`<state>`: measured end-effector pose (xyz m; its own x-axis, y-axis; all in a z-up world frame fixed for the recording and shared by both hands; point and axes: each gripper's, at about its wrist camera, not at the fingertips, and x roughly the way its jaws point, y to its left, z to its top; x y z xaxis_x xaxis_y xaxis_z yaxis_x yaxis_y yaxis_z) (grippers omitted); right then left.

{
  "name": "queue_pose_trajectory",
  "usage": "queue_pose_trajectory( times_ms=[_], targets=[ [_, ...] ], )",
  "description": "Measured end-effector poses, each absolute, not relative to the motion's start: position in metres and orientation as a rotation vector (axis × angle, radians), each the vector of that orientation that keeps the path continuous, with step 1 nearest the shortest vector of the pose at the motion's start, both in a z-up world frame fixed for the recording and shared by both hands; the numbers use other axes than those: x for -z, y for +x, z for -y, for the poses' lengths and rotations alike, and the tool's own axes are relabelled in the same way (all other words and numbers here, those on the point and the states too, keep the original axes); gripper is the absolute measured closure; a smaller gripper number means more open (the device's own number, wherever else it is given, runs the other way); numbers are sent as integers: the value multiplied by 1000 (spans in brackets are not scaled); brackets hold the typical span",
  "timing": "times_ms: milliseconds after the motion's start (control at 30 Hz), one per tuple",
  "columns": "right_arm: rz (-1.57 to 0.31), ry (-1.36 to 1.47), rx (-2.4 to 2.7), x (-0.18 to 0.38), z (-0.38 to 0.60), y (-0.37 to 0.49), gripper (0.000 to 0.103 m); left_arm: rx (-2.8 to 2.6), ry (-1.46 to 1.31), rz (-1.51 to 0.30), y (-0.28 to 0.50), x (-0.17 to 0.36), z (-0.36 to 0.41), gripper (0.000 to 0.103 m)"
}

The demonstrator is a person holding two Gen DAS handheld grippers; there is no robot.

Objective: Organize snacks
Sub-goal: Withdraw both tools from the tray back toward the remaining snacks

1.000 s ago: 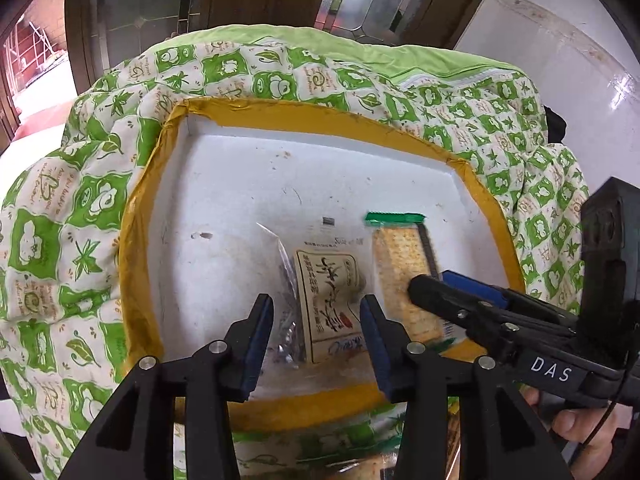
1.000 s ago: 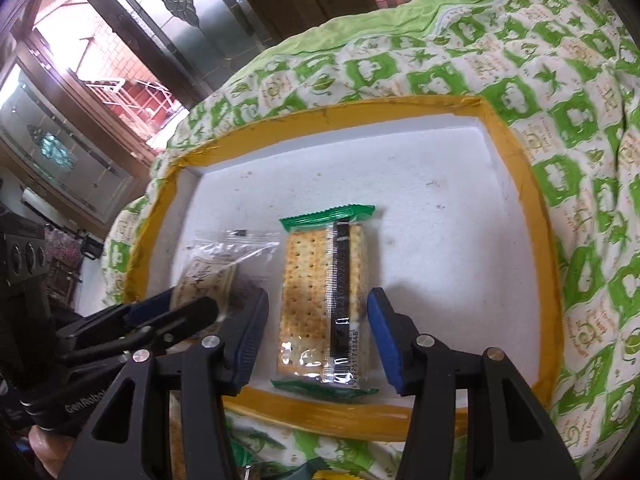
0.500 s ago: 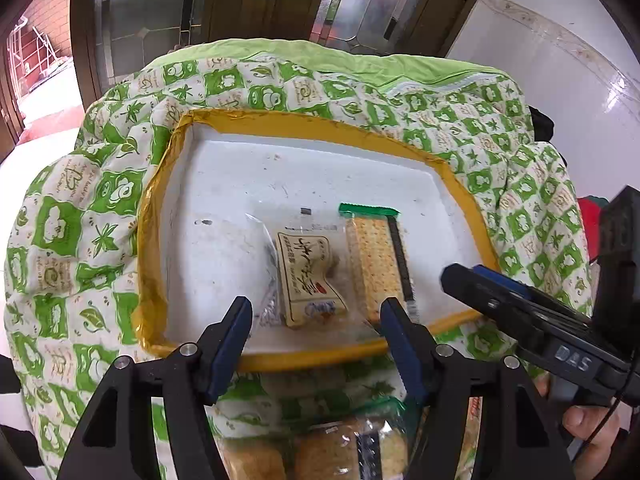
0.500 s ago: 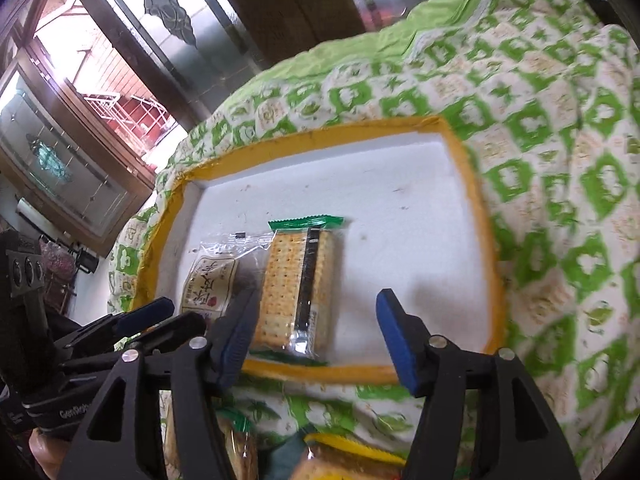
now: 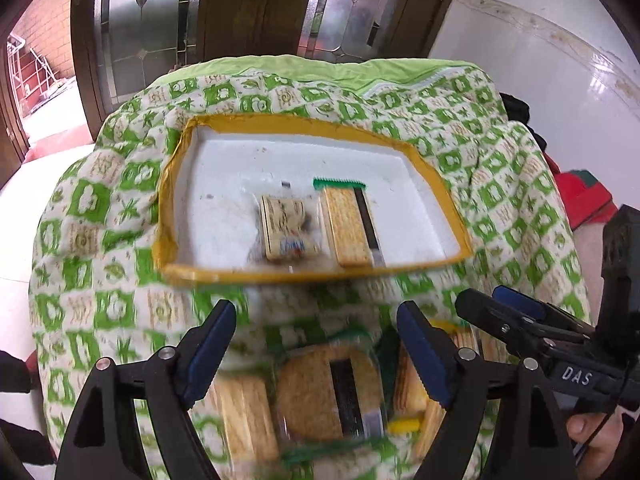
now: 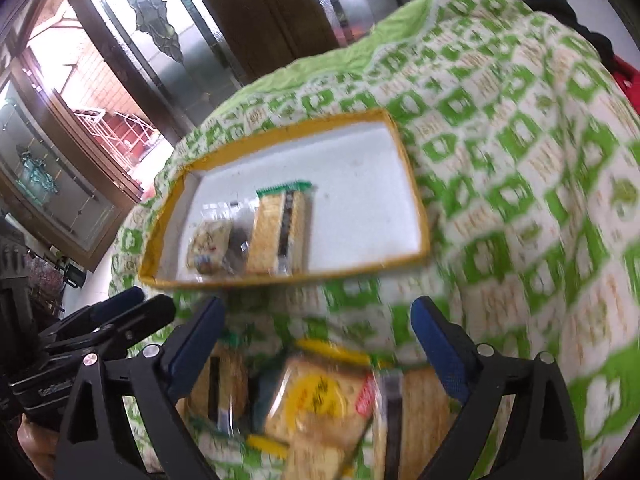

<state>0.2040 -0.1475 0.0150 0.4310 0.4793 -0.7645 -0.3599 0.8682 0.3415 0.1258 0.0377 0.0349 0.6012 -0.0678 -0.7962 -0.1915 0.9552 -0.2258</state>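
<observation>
Snacks are seen in two places on a green-and-white patterned quilt (image 5: 100, 280): inside a shallow white foam tray with a yellow taped rim (image 5: 420, 168), and in a loose pile on the cloth nearer the cameras. Within the tray, a clear packet with a beige printed label (image 5: 282, 230) is laid beside a long cracker pack with a green sealed end and a dark stripe (image 5: 350, 224); the two are just beside each other, near the tray's front rim.

The left gripper (image 5: 316, 354) is held above the pile with its blue-padded fingers spread wide and nothing between them. Below it, a round biscuit pack with a dark stripe (image 5: 328, 392) is seen, flanked by pale rectangular cracker packs (image 5: 244, 416).

The right gripper (image 6: 316, 346) is likewise spread apart and empty, held over a cracker packet with a yellow circle and red mark on its wrapper (image 6: 320, 400). A round striped biscuit pack (image 6: 224, 380) lies to the left of that packet. Much of the pile is blurred, so its exact count cannot be told.

Dark wooden doors with leaded glass panels (image 5: 160, 20) are seen behind the quilt, and a glossy white floor (image 5: 540, 60) to the right.
</observation>
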Motion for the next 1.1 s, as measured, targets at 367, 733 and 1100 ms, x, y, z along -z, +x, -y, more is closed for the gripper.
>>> queue_pose_trajectory(
  times_ms=[367,733,1100],
  targets=[
    [-1025,113,-518,-6,160,171,8,-80,-349,-961,88,-16,-27,17],
    [-1029,107,-527,-4,169,144,8,-106,-383,-959,58,-10,-34,17],
    [-1026,63,-566,-2,166,117,8,-143,-426,-979,27,8,-42,17]
  ],
)
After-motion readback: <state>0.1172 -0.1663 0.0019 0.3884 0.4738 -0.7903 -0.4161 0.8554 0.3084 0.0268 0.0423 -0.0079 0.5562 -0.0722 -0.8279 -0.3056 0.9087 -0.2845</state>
